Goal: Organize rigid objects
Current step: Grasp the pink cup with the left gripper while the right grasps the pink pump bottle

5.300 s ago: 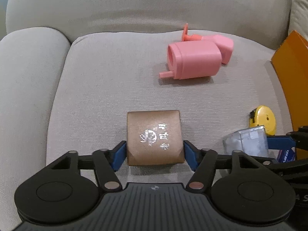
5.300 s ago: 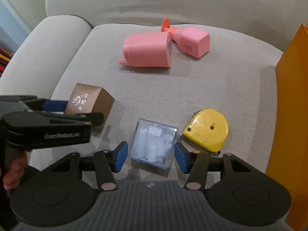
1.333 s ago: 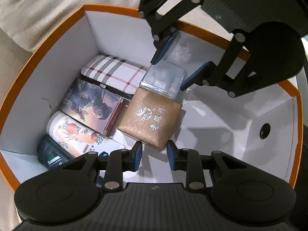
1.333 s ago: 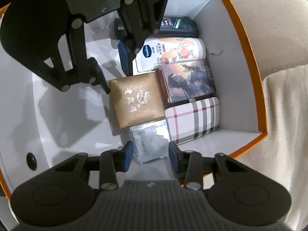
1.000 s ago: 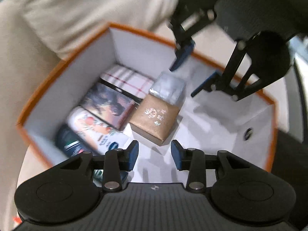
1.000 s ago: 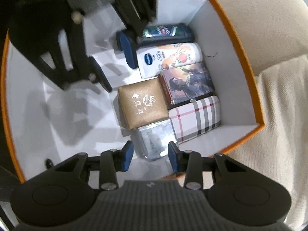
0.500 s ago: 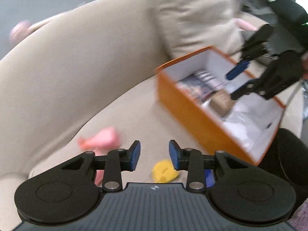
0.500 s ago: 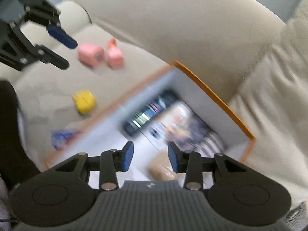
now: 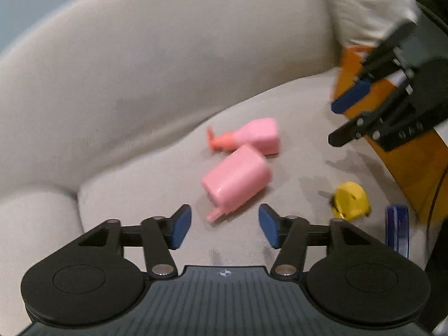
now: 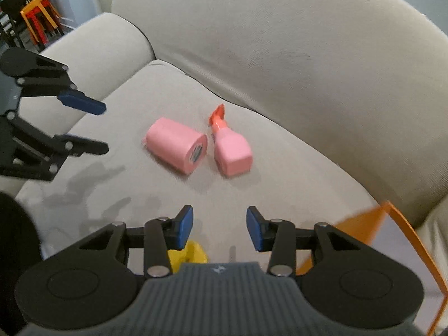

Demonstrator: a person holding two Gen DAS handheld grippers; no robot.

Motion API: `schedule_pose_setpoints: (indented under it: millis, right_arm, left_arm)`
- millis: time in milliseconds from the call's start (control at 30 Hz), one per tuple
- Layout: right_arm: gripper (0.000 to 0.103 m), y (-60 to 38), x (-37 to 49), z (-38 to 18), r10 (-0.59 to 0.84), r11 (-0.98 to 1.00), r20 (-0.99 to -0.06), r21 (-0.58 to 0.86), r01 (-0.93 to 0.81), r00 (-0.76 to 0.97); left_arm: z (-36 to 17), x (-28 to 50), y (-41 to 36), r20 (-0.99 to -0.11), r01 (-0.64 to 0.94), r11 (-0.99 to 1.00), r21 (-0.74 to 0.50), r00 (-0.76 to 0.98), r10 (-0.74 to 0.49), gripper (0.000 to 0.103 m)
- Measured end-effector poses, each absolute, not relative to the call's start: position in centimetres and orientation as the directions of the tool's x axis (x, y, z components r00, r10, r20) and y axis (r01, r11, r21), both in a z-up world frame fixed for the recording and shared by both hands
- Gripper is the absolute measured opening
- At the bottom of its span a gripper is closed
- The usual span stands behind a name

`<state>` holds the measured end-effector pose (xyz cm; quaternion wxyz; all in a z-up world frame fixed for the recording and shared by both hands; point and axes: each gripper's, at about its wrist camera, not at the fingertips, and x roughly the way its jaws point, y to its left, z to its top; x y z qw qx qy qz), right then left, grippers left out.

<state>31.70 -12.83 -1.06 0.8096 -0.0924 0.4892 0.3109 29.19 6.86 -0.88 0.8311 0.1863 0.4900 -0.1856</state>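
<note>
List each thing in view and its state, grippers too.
Left gripper: open, empty, jaws just opened.
Right gripper: open, empty.
Large pink bottle: lying on its side on the cushion.
Small pink bottle: lying on its side.
Yellow tape measure: on the cushion.
Orange box: open top.

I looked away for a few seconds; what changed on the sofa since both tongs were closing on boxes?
The brown box and clear box went into the orange box. Both tongs, left just opening and right, are back over the cushion, empty. Pink bottles and tape measure stayed.

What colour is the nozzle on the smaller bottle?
Orange-red nozzle on the pink smaller bottle; clearest in the right wrist view.
</note>
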Motion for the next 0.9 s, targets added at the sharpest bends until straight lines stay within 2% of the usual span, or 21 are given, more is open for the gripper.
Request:
schedule_pose_setpoints:
  millis: [100,200,233,367,467,600,800,867,900]
  right_arm:
    - [0.043,-11.2,33.8,-1.7,0.420,0.797,-0.847,0.173,-0.578,0.325]
    - [0.033,-9.7,35.1,-2.4,0.429,0.790,-0.843,0.176,-0.587,0.324]
    - [0.034,-9.2,35.5,-2.5,0.425,0.793,-0.841,0.169,-0.585,0.334]
    - [0.034,-7.7,37.1,-2.8,0.447,0.803,-0.821,0.195,-0.563,0.354]
    - [0.034,-6.4,37.6,-3.3,0.414,0.812,-0.830,0.151,-0.564,0.373]
    - [0.034,-5.9,38.2,-4.1,0.377,0.820,-0.845,0.113,-0.561,0.380]
    - [0.033,-6.0,38.8,-5.1,0.349,0.826,-0.857,0.089,-0.557,0.379]
    - [0.032,-5.8,38.5,-5.2,0.355,0.812,-0.855,0.083,-0.577,0.377]
    - [0.027,-5.4,38.4,-5.3,0.362,0.800,-0.854,0.079,-0.595,0.374]
  left_arm:
    - [-2.5,31.2,9.3,-0.889,0.312,0.948,-0.064,0.414,-0.197,0.068]
    - [-3.6,32.0,11.1,-0.877,0.160,0.967,-0.200,0.411,-0.249,0.069]
    - [-3.9,32.1,11.5,-0.875,0.117,0.966,-0.230,0.409,-0.258,0.069]
    - [-5.1,32.0,13.2,-0.861,-0.118,0.918,-0.379,0.410,-0.302,0.075]
    - [-6.6,31.6,14.5,-0.846,-0.308,0.821,-0.481,0.411,-0.341,0.076]
    - [-8.2,30.6,14.8,-0.815,-0.484,0.665,-0.568,0.443,-0.374,0.079]
    - [-9.6,30.8,13.9,-0.799,-0.585,0.545,-0.601,0.463,-0.384,0.079]
    - [-9.7,30.9,13.7,-0.802,-0.588,0.547,-0.596,0.470,-0.369,0.082]
    - [-9.8,31.4,13.6,-0.806,-0.589,0.552,-0.590,0.471,-0.359,0.082]
